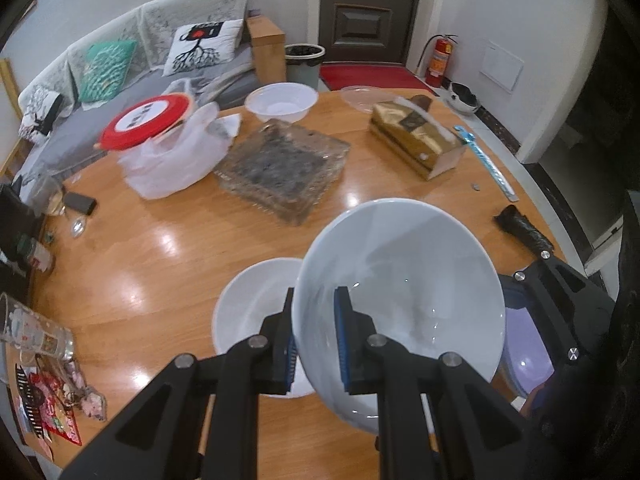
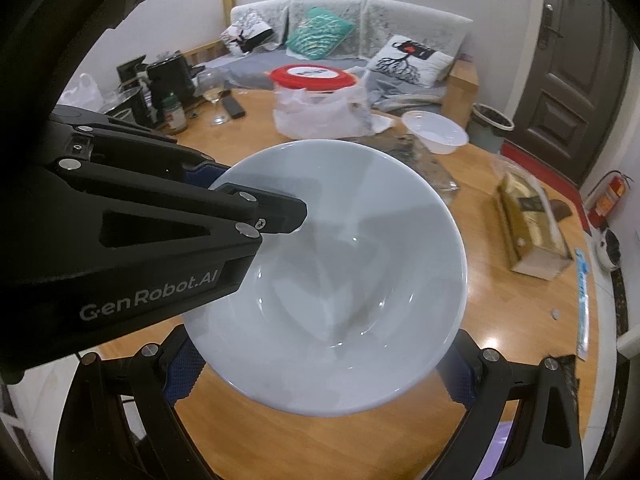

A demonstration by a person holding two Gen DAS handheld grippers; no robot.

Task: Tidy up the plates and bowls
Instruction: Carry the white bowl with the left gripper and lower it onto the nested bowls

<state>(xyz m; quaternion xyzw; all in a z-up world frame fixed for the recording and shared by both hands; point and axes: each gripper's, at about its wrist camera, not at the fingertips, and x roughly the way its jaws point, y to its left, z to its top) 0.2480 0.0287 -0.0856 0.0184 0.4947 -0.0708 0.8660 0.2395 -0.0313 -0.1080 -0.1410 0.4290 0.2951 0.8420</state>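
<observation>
White bowl (image 1: 400, 292) is in the air over the wooden surface (image 1: 168, 264), pinched at its rim.

Our left hand-held gripper (image 1: 316, 336) is clamped on the rim, right hand-held gripper (image 2: 316, 376) stands wide around the bowl, grip unclear; it may slip and hit the second bowl (image 1: 252, 304) below.

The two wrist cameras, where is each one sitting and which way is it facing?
Left wrist: on the left tool, angled down along its fingers, which are clamped on the rim of the white bowl over the round table; the right tool's black frame shows at right.
Right wrist: on the right tool, below that bowl; the left tool enters from the left.
Shared: bowl, red-lidded container, sofa.
</observation>
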